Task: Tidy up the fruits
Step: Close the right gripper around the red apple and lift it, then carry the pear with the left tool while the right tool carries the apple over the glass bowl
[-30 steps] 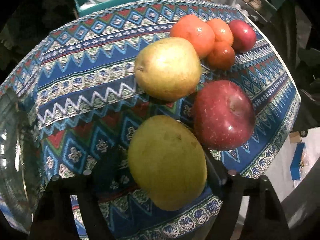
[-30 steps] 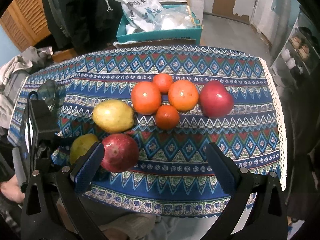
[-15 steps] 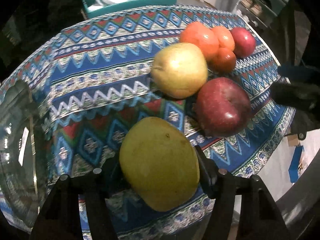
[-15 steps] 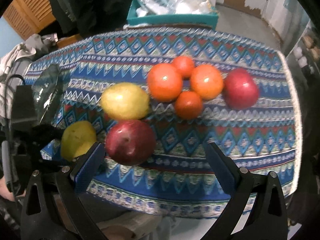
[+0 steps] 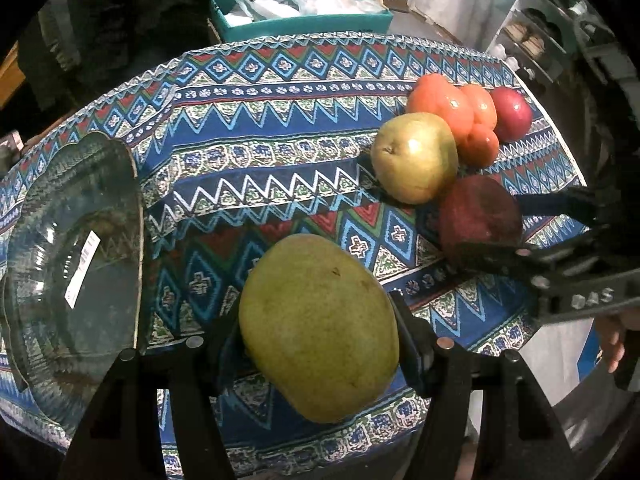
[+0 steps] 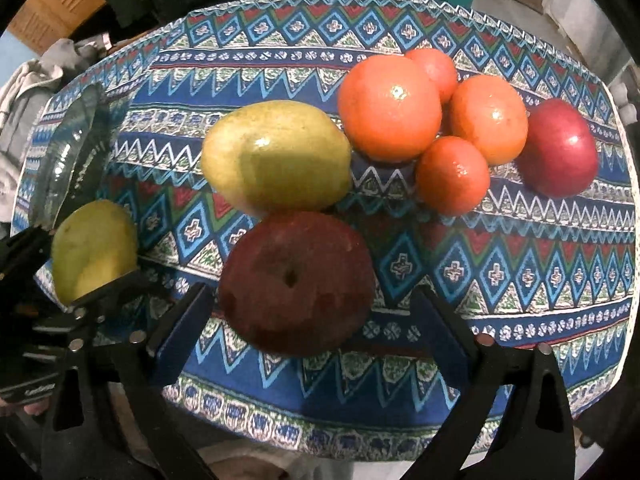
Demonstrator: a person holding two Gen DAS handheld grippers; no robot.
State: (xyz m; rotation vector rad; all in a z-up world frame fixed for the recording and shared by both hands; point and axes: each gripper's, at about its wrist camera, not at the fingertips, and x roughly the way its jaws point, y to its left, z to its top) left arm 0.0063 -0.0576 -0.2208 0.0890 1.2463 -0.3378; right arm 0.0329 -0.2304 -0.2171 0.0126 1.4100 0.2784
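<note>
At the far left sits my glass bowl (image 5: 76, 264), its rim close beside the pear I am carrying. My left gripper (image 5: 320, 344) is clenched on that green pear (image 5: 320, 332), one pad pressed to each flank. I judge the pear is bound for the bowl. The risk here is its shape: it is broad and tapering, the pads grip it around its widest part, and if I tilt the tool while carrying it over the rim it could roll out and knock the glass.

Further right, the yellow pear (image 6: 276, 156) rests on the patterned tablecloth (image 6: 520, 248), touching the dark red apple (image 6: 296, 280) in front of it. My right gripper (image 6: 312, 320) straddles that apple with its jaws closing, yet the pads are not pressing: the apple sits nearer the left finger, with open cloth showing before the right one. If I close like this, the left pad may meet the fruit first and shove it sideways, or nudge it against the yellow pear and send both rolling.

Right of these lie four oranges (image 6: 390, 108) bunched together, and beyond them a second red apple (image 6: 560, 148) near the table's right edge, where a bump could send it off.
</note>
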